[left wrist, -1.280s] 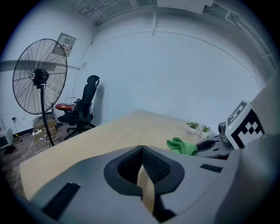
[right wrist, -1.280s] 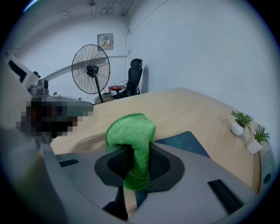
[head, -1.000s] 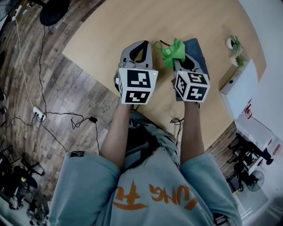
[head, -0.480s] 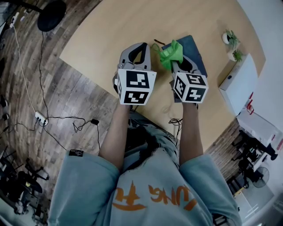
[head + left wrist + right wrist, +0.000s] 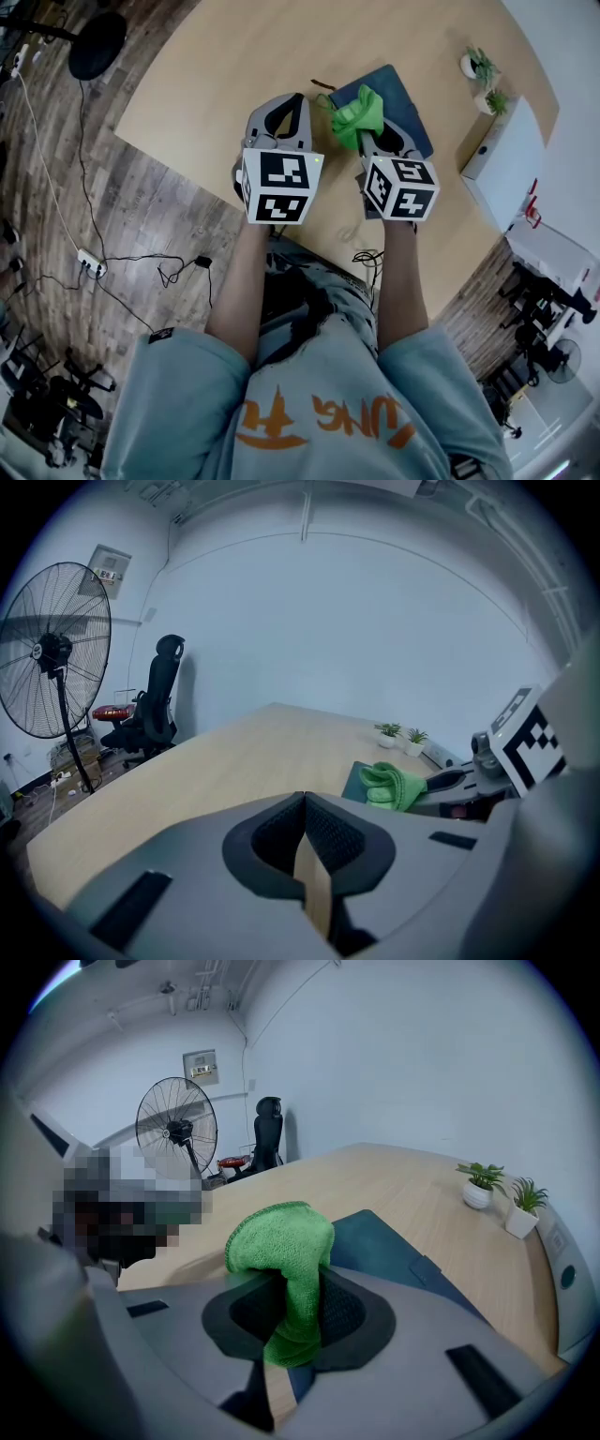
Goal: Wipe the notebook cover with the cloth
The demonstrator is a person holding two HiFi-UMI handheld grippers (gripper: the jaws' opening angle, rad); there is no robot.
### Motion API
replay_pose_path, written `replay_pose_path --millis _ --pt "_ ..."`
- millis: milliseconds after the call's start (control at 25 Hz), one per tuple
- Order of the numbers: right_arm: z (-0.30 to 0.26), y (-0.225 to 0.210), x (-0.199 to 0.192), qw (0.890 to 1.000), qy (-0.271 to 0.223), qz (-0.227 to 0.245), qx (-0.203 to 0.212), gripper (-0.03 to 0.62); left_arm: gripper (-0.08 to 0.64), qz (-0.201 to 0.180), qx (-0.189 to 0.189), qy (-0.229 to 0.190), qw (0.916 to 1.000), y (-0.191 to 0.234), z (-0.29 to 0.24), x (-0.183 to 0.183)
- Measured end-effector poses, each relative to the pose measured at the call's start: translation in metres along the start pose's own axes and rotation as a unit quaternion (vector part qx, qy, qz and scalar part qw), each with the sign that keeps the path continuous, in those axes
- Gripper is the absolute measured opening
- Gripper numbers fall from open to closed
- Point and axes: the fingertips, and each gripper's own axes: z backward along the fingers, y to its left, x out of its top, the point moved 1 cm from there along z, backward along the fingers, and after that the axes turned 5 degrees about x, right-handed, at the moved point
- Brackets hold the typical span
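**A:** Tool state?

**B:** The right gripper point(image 5: 295, 1312) is clamped shut on the green microfibre cloth point(image 5: 281, 1241), and a bunched fold is left sticking out past the tips. The left gripper point(image 5: 305, 803) is closed with nothing in it. It is held over the table at 9 o'clock of the right one.

**A:** Notebook?

**B:** The dark blue notebook point(image 5: 398, 98) is laid flat at 1 o'clock in the head view. The cloth is held over its near-left corner, but contact can't be confirmed.

**A:** Risks?

**B:** The notebook isn't pinned by anything. If a stroke is pushed toward 1 o'clock, it is likely to be slid along with the cloth, toward the white box point(image 5: 502, 155) and the potted plants point(image 5: 480, 67). Only a small wad is exposed, so the cover could be scraped by the hard tips if the tilt is misjudged.

**A:** Surface, room?

**B:** The pale wood table point(image 5: 216, 66) looks smooth, so little grip is expected. A plank floor with cables point(image 5: 141, 258) is seen at 9 o'clock. A pedestal fan point(image 5: 52, 649) and an office chair point(image 5: 159, 700) are set against a white wall.
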Motion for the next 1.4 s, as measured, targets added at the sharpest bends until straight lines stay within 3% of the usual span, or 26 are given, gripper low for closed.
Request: replay_pose_path --millis 1400 --pt "0.057 -0.036 -0.048 0.995 -0.028 -0.079 -0.058 0.071 0.017 -0.056 -0.074 0.008 0.9957 -0.051 -0.005 -0.003"
